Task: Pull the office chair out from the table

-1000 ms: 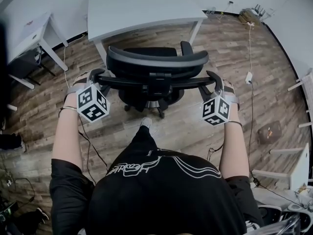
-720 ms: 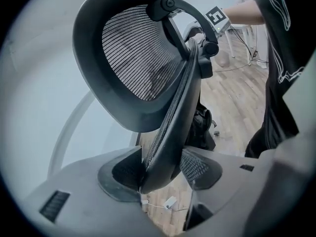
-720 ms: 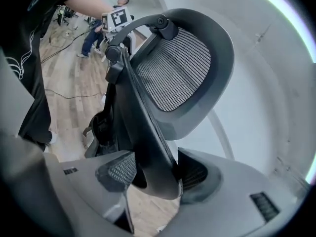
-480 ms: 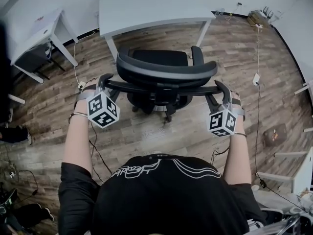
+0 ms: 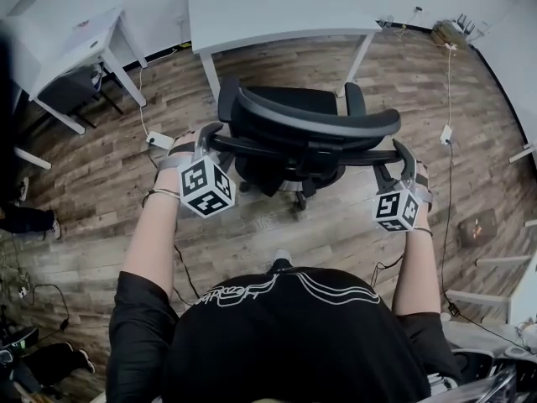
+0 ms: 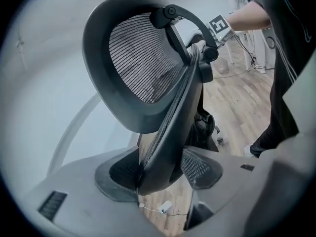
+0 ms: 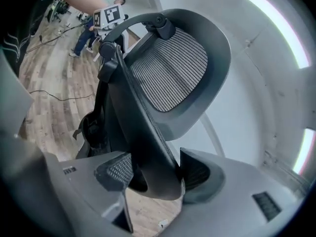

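Backrest (image 5: 319, 117) sits pinched in my left gripper (image 6: 158, 172) and right gripper (image 7: 153, 174), jaws just easing wider; office chair (image 5: 289, 99) clears the table (image 5: 277, 7), so I'd release.

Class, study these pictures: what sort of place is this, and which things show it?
Probably an office or workroom: a black mesh office chair by a white table, a second white desk nearby, and cables trailing over the wood-plank floor.

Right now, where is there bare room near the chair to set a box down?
Bare floor between chair and person, and the bare table top beyond the chair. Crowded: cables run left and right of the chair.
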{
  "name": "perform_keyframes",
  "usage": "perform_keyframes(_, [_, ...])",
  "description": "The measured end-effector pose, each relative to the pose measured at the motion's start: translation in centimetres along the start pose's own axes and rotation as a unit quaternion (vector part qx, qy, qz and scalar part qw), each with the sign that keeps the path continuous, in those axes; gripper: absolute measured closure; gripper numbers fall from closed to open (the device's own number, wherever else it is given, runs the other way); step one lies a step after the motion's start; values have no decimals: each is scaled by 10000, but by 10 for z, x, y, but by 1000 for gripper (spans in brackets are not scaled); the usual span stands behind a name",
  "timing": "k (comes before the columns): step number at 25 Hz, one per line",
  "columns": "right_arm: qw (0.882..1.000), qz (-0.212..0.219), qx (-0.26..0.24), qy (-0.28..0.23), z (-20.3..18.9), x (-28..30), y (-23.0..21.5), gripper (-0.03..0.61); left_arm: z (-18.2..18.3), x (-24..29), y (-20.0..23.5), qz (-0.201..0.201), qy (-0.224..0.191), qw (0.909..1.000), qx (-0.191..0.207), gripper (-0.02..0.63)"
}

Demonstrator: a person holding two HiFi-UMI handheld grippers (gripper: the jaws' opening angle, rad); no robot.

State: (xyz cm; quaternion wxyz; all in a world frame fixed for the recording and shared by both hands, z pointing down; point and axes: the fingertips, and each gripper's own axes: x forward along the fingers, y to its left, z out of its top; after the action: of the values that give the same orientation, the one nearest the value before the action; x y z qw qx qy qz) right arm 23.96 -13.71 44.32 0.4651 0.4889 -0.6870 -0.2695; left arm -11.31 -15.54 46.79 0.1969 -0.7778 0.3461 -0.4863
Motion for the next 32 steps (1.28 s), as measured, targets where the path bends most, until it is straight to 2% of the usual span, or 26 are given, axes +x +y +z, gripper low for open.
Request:
perform_keyframes(3, [9991,-297,-114,297,-4,-9,-1,304,3,-8,-5,103,-233,9996,-86,365])
perform_keyframes(7, [9964,-644,-7,549,-15,-40,3,281,-4,-29,-21,201,-391,9989,-180,317])
perform_keyframes(9, [9956,-739,167,556,-17,-59,4,281,-13,-41,-25,236,-365,9987,-274,314])
perform_keyframes(11, [9942,-753,611,470,-16,-79,6,281,-22,-56,-29,278,-368,9975,-528,314])
perform_keyframes(12, [9926,-659,932,410,-14,-89,10,281,-25,-65,-31,309,-412,9960,-733,314])
perform_keyframes(14, [9852,-150,1691,248,0,-111,26,282,-25,-85,-36,319,-580,9906,-1200,314])
perform_keyframes(16, [9682,484,2454,-75,28,-135,43,283,-19,-105,-47,200,-778,9849,-1530,314])
perform_keyframes(19, [9384,863,3240,-838,81,-176,54,284,-3,-141,-72,-256,-1210,9741,-1893,315])
perform_keyframes(21, [9240,1077,3460,-1218,111,-202,62,284,16,-172,-84,-599,-1685,9570,-2284,316])
perform_keyframes(25, [9017,1923,3483,-1695,157,-251,103,296,49,-230,-109,-1158,-2584,9094,-3045,316])
perform_keyframes(27, [8868,2189,3612,-1875,172,-274,119,340,63,-257,-122,-1426,-2937,8840,-3347,318])
perform_keyframes(29, [8588,2372,4002,-2146,185,-299,125,393,78,-283,-133,-1721,-3276,8573,-3579,324])
perform_keyframes(30, [8382,2484,4245,-2353,192,-313,126,419,85,-294,-138,-1851,-3429,8451,-3661,346])
perform_keyframes(32, [7880,2836,4643,-2882,208,-346,125,461,95,-315,-150,-2088,-3700,8221,-3789,448])
